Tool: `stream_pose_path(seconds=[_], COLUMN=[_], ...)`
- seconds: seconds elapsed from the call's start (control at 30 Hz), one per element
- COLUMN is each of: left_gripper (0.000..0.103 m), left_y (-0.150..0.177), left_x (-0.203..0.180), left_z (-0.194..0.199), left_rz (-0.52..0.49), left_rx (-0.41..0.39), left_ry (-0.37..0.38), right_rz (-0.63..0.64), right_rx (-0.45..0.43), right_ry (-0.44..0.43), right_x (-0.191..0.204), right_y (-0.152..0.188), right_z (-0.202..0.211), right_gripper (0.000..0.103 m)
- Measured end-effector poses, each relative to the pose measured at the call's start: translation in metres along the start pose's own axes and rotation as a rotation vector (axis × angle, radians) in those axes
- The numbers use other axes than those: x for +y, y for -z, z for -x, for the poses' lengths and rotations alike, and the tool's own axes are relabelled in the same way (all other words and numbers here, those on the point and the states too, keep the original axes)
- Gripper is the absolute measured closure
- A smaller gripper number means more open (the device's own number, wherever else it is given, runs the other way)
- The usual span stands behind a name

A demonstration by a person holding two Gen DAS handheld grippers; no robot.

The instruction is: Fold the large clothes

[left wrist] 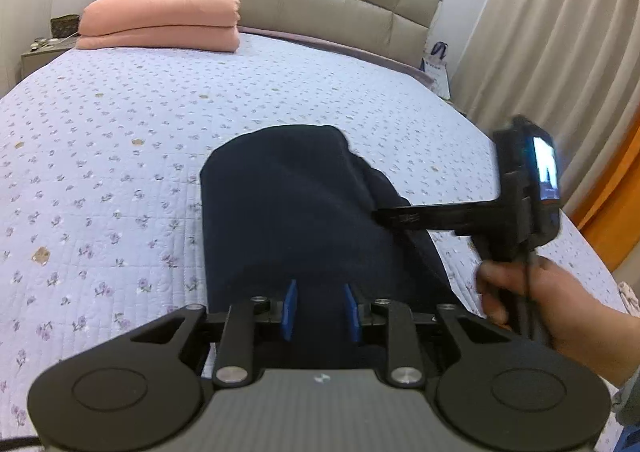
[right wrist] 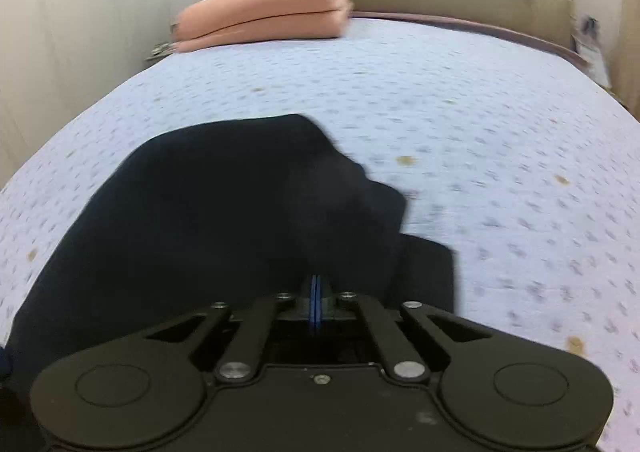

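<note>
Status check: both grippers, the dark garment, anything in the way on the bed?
Left gripper open, nothing between pads. Right gripper shut over the dark garment; grip unclear. Garment partly folded on bedspread. Pink blanket far off by headboard.

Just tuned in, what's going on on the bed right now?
A person is folding a dark navy garment on the floral bedspread, with a handheld gripper in each hand. The left gripper hangs open over the near edge of the garment, with nothing in it. The right gripper is shut, its fingers reaching in over the garment's right side; whether it pinches cloth is unclear. A folded pink blanket lies by the headboard.
</note>
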State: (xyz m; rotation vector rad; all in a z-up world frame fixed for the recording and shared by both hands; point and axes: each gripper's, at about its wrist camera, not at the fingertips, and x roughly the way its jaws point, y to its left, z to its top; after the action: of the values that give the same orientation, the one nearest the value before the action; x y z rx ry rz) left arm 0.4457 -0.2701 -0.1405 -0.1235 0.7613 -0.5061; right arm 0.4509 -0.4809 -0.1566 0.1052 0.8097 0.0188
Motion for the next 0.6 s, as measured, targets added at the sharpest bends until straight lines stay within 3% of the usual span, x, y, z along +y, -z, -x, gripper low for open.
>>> stream_pose_path(seconds=[0.07,0.13,0.23,0.33,0.6], left_gripper=[0.073,0.067,0.047,0.034,0.034], left_y=[-0.002,-0.006,-0.013,-0.020,-0.026], left_x=[0.001,0.002,0.007,0.017,0.044], left_z=[0.000,0.000,0.001,-0.002,-0.027], left_rz=[0.010,0.014,0.033,0.079,0.153], left_rx=[-0.009,-0.007,-0.016,0.018,0.100], left_ry=[-0.022,-0.057,-0.075,-0.048,0.009], right_rz=[-0.042,-0.108,-0.267,-0.364,-0.356], right_rx=[0.010,0.015,0.035,0.078,0.109], right_ry=[0.064,0.077,-0.030,-0.080,-0.148], right_x=[-0.009,-0.018,-0.038,-0.049,-0.045], right_y=[0.002,0.005,0.019,0.033,0.048], right_z=[0.016,0.030,0.057,0.065,0.068], right_gripper=[0.100,0.042,0.013,0.009,0.003])
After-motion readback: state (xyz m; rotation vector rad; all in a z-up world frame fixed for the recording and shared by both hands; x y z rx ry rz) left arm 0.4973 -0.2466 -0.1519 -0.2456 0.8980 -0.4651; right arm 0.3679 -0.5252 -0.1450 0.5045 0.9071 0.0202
